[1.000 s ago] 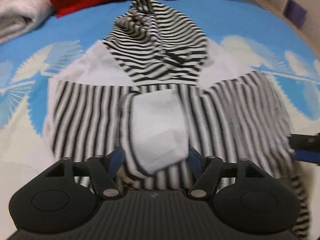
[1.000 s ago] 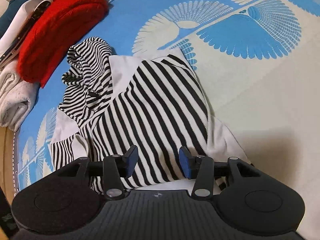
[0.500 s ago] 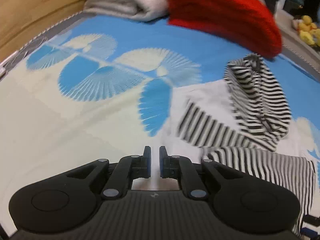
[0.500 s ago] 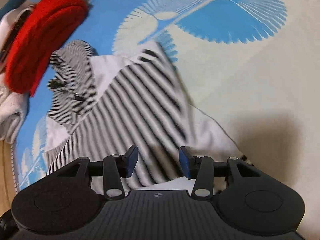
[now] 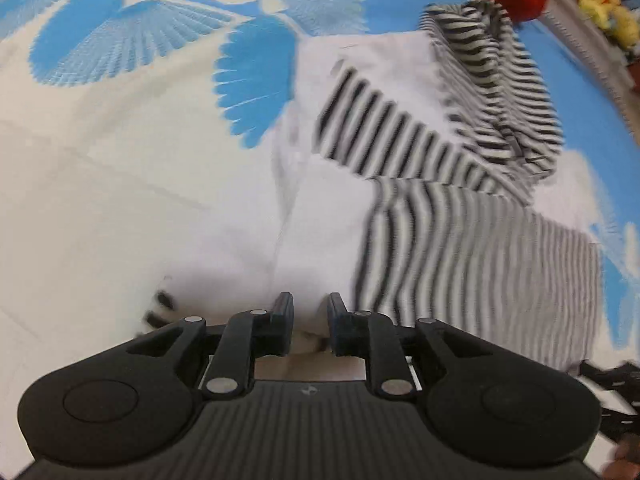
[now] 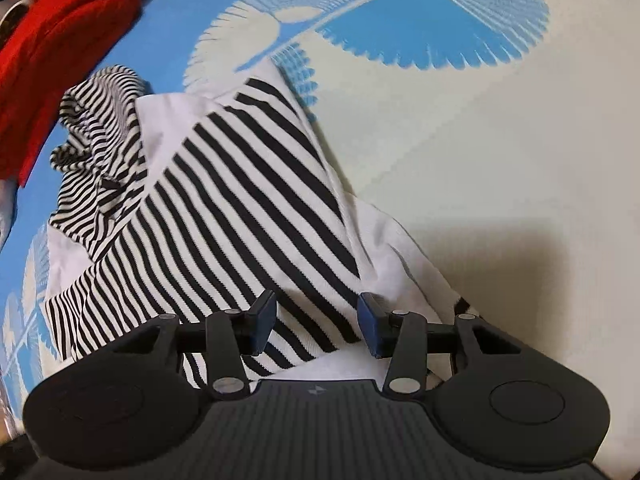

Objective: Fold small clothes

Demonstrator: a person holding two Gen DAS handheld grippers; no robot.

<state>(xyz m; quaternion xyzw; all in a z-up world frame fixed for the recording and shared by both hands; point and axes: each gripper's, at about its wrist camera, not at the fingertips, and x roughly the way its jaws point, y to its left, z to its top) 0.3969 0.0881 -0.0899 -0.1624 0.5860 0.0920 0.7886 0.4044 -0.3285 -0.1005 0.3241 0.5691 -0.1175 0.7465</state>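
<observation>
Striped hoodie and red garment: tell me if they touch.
Cannot tell. In the right wrist view the striped hoodie hood lies right beside the red garment; neither contact nor gap shows plainly.

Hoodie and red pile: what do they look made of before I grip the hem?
Hoodie: looks like soft cotton-type knit, matte, black-and-white stripes with plain white panels; it drapes and creases loosely. Exact fibre is unclear.
Red pile: seems a thicker, fuzzy knit or fleece, matte, with rounded bulky folds.
Left gripper is slightly open at the white hem; right gripper is open over the stripes.
</observation>
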